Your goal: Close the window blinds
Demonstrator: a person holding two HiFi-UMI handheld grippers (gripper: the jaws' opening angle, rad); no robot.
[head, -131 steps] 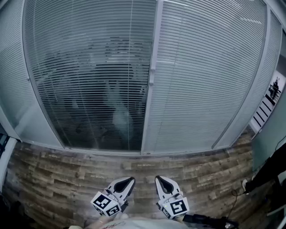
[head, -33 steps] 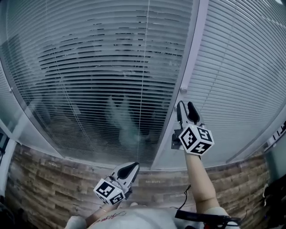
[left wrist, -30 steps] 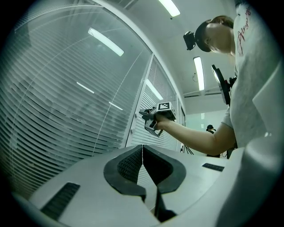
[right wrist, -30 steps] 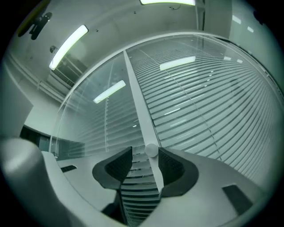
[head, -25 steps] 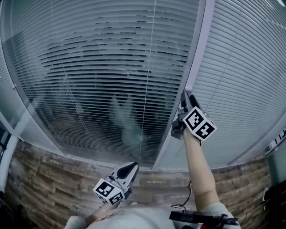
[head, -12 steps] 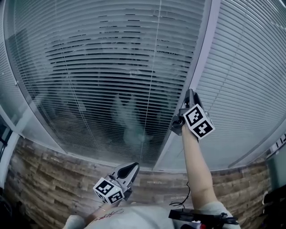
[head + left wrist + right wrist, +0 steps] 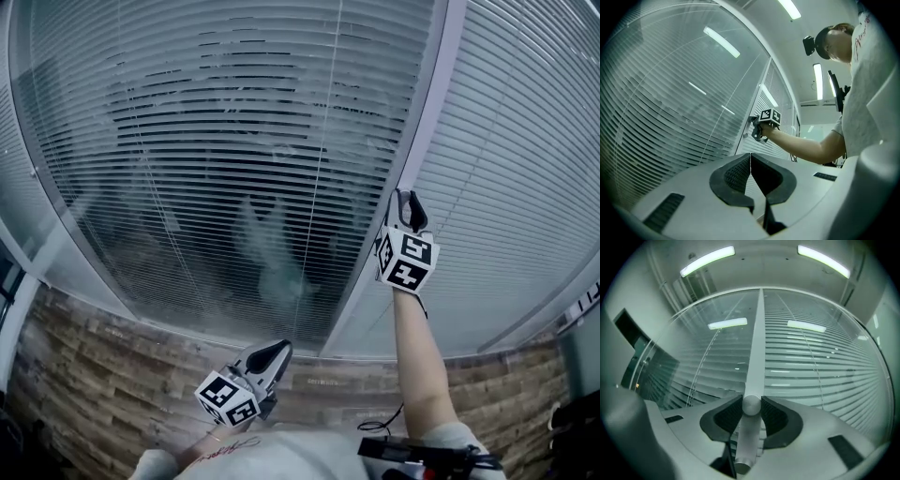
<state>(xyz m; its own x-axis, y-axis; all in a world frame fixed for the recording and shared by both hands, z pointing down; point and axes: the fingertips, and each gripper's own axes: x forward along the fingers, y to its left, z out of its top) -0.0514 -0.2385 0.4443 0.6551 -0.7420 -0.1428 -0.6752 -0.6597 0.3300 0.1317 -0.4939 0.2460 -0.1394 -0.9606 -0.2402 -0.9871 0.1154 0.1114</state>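
One knob (image 7: pixel 751 405) pointing outward, slats (image 7: pixel 234 141) running horizontal

Left tongs (image 7: pixel 750 157) pressed together, blinds (image 7: pixel 661 117) left, person's arm (image 7: pixel 806 146) outstretched

Glass (image 7: pixel 187 112) seals off the blinds (image 7: pixel 525 141) either side of the frame post (image 7: pixel 427 112); only its knob (image 7: pixel 751 405) juts out. Free room lies near, above the wooden floor (image 7: pixel 103 375).

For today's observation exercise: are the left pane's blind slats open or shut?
Open: dark gaps show between the left pane's slats; the right pane's slats look uniformly pale.
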